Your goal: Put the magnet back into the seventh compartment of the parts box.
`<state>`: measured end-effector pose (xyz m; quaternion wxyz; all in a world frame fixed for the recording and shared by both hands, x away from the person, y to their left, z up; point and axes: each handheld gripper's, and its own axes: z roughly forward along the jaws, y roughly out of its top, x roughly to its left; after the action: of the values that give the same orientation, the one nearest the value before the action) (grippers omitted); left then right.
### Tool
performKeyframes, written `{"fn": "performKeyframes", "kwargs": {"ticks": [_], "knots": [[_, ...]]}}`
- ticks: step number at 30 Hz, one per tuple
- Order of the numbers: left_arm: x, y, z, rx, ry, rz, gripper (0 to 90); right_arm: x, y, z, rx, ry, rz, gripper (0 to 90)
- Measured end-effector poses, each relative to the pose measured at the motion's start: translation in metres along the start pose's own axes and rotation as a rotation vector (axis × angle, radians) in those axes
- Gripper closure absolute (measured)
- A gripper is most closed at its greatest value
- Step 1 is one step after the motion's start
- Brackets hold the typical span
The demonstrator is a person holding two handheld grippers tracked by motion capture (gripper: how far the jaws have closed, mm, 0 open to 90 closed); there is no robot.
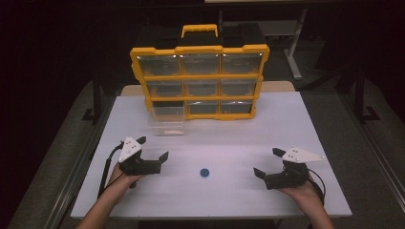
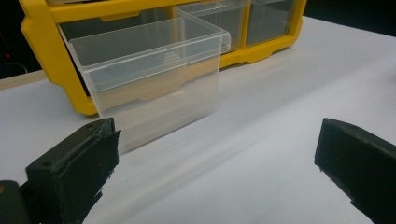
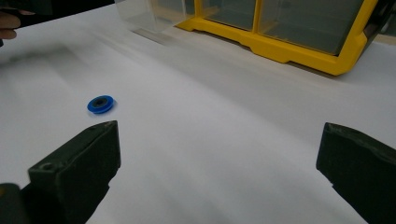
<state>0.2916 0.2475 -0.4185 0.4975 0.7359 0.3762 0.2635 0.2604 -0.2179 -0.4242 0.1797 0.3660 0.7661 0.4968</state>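
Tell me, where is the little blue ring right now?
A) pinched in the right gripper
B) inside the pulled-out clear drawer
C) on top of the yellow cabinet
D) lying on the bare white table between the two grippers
D: the blue ring lies alone on the white table, between the open left gripper and the open right gripper, touching neither.

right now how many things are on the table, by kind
yellow plastic drawer organiser with a handle: 1
clear plastic drawer pulled out of it: 1
small blue round disc: 1
black two-jaw grippers, left and right: 2
total: 5
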Motion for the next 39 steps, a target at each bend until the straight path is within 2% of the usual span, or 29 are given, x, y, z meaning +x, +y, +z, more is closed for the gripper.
{"fn": "performKeyframes", "kwargs": {"ticks": [1, 12, 18, 24, 27, 30, 33, 39], "knots": [[0.000, -0.001, -0.003, 0.008, 0.000, 0.013, 0.0, 0.000, 0.000, 0.000, -0.001, 0.001, 0.002, 0.0], [0.000, -0.012, -0.017, -0.011, -0.007, -0.014, 0.0, 0.000, 0.000, 0.000, -0.001, 0.001, 0.000, 0.0], [0.002, -0.016, -0.025, -0.010, -0.001, -0.010, 0.0, 0.001, 0.000, 0.001, 0.002, 0.003, 0.002, 0.0], [0.003, -0.020, -0.030, -0.034, -0.008, -0.027, 0.0, 0.001, 0.000, 0.001, 0.001, 0.006, 0.000, 0.0], [0.004, -0.021, -0.031, -0.027, -0.011, 0.002, 0.0, 0.002, 0.001, 0.003, 0.011, 0.010, -0.003, 0.0], [0.005, -0.022, -0.032, -0.030, -0.014, -0.013, 0.0, 0.002, 0.003, 0.005, 0.011, 0.012, -0.011, 0.0], [0.005, -0.022, -0.032, -0.034, -0.016, -0.012, 0.0, 0.002, 0.004, 0.007, 0.020, 0.013, -0.017, 0.0], [0.006, -0.023, -0.032, -0.043, -0.028, -0.019, 0.0, 0.001, 0.006, 0.012, 0.071, 0.021, -0.037, 0.0]]}}
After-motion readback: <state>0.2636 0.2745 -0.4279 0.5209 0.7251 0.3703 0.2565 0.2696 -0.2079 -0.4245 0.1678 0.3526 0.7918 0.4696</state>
